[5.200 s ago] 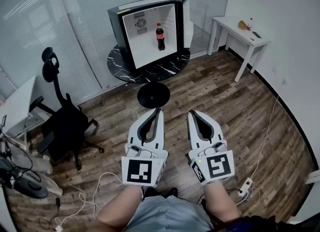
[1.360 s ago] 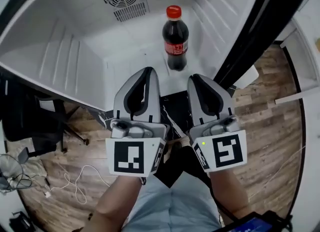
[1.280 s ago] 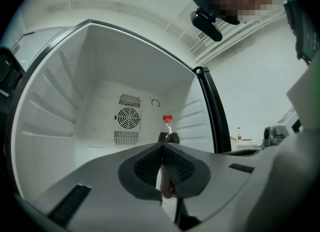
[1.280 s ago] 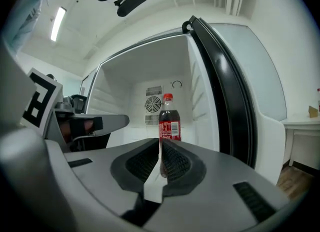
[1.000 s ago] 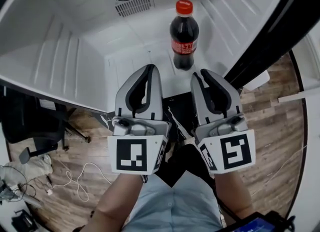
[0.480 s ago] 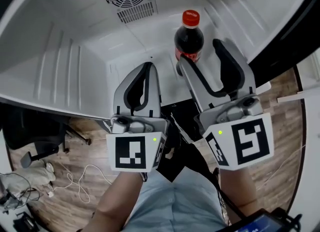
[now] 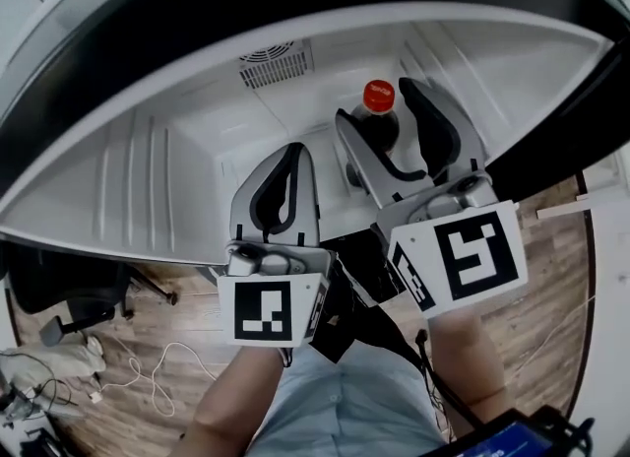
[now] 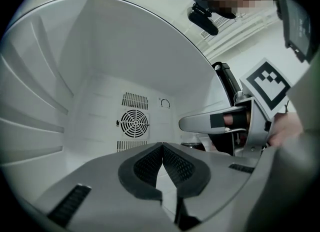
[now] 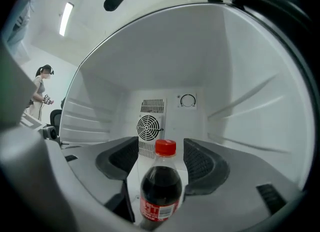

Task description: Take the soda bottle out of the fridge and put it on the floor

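Observation:
The soda bottle (image 9: 161, 188), dark with a red cap (image 7: 378, 96), stands upright on the white floor of the open fridge (image 7: 167, 179). My right gripper (image 7: 380, 102) reaches into the fridge. Its jaws have just been opening, and they now stand wide on either side of the bottle's neck. The pads (image 9: 201, 162) keep a gap from the bottle. My left gripper (image 7: 289, 154) hovers to the left of the bottle at the fridge's mouth, shut with nothing in it. In the left gripper view its tips (image 8: 162, 146) meet.
A round fan grille (image 8: 135, 123) and a dial (image 9: 188, 100) sit on the fridge's back wall. The black door frame (image 7: 581, 100) runs along the right. Below are the black marble tabletop (image 7: 362, 260), wood floor (image 7: 556, 283), an office chair (image 7: 59, 297) and cables (image 7: 148, 376).
The right gripper opened wide, rose and pushed forward until its jaws flank the bottle. The left gripper moved a little further in. The fridge looms closer in the head view.

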`<action>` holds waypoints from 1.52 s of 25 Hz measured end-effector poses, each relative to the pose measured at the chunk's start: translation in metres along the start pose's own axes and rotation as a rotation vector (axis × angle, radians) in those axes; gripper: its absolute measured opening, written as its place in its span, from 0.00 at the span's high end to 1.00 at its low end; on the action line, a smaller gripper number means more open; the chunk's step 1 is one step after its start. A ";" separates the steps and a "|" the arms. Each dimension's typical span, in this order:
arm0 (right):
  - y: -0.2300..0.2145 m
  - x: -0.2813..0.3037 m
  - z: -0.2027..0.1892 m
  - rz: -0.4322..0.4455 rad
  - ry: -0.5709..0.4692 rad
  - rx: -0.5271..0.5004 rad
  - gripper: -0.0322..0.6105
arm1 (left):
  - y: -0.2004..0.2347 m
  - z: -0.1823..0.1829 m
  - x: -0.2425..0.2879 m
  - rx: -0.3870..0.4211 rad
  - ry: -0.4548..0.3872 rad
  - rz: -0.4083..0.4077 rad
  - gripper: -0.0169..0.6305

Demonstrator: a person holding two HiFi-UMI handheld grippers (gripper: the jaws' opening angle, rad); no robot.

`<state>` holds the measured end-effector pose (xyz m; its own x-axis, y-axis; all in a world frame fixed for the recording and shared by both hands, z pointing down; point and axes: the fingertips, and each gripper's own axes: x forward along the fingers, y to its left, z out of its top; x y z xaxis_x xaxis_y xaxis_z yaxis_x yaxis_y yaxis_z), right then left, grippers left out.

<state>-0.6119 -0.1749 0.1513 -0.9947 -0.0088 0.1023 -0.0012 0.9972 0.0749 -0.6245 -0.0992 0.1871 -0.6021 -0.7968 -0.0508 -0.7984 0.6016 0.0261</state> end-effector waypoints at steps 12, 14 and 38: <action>-0.009 0.030 0.007 0.045 0.054 -0.016 0.56 | 0.010 0.007 0.009 -0.004 -0.009 0.030 0.96; -0.010 0.029 0.007 0.043 0.061 -0.018 0.60 | 0.009 0.007 0.010 -0.006 -0.007 0.028 0.95; -0.004 0.030 0.001 0.079 0.132 -0.076 0.75 | 0.012 0.011 0.008 -0.008 -0.005 0.036 0.95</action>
<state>-0.6418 -0.1790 0.1527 -0.9693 0.0550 0.2396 0.0896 0.9866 0.1360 -0.6388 -0.0979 0.1759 -0.6303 -0.7744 -0.0542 -0.7763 0.6293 0.0361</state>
